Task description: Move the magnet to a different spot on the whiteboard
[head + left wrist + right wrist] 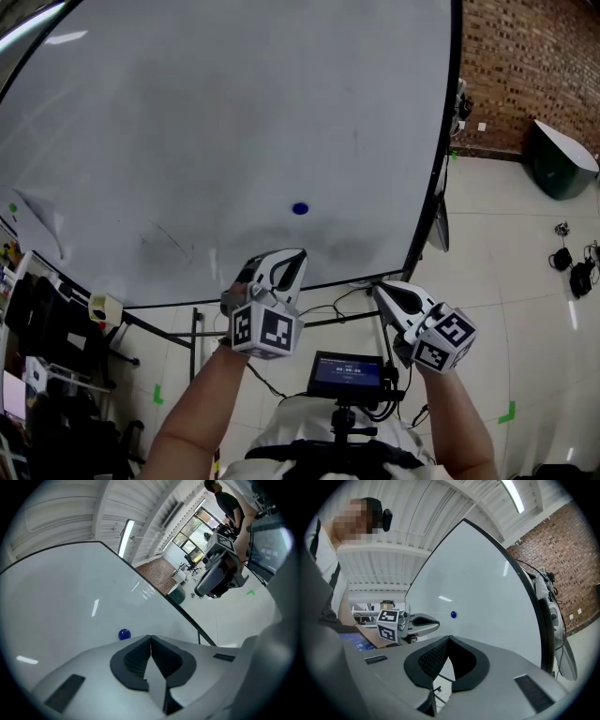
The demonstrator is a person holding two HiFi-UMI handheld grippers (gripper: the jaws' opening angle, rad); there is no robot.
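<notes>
A: What takes up most of the scene?
B: A big whiteboard (234, 122), with a brick wall (534, 56) to its right.
A: And the claws?
B: The left gripper (296, 255) and the right gripper (379, 289) hover side by side near the board's lower edge, off its surface. Each has its jaws pressed together with nothing between them.
A: The magnet?
B: The small blue magnet (300, 208) sticks to the board's lower middle, above the left gripper's tips and apart from both claws.
</notes>
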